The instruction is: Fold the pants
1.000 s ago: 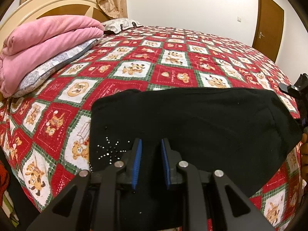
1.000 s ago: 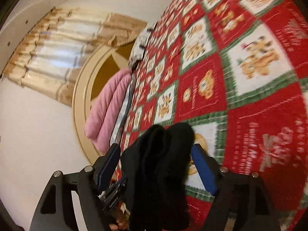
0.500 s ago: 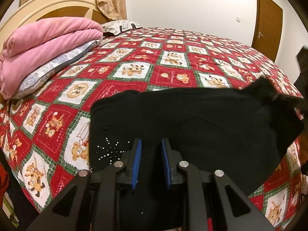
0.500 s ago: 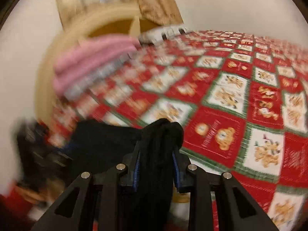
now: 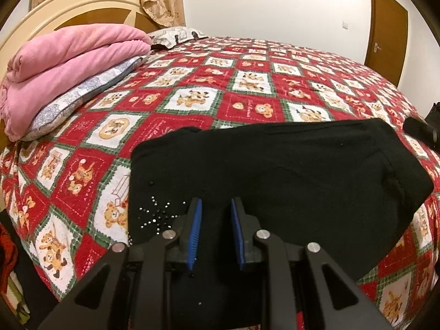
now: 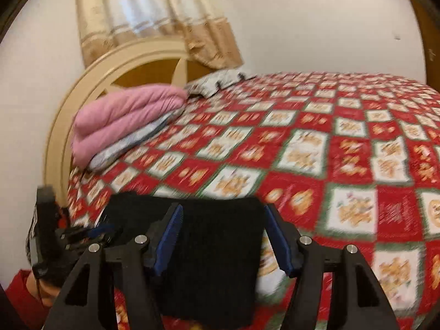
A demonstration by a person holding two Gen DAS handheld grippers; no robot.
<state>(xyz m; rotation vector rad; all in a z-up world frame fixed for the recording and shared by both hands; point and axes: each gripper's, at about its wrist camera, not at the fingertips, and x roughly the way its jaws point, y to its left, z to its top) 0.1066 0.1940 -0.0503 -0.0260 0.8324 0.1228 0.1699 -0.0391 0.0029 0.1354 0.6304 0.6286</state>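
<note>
The black pants (image 5: 288,176) lie folded flat on the red teddy-bear quilt (image 5: 192,96), with a small rhinestone star near their left edge. My left gripper (image 5: 216,203) rests low over the pants' near edge, its blue pads a narrow gap apart with only flat fabric below them; I cannot tell if it pinches cloth. My right gripper (image 6: 222,214) is open wide just above the pants (image 6: 214,247), holding nothing. In the right wrist view the left gripper (image 6: 55,236) shows at the far left.
A folded pink blanket (image 5: 68,63) lies on a grey pillow (image 5: 82,93) by the cream headboard (image 5: 55,8) at the left. A brown door (image 5: 385,27) stands at the far right. The bed edge runs close below both grippers.
My right gripper carried the pants' right end over, then opened and let it go. The pants now lie flat. My left gripper has stayed in place.
</note>
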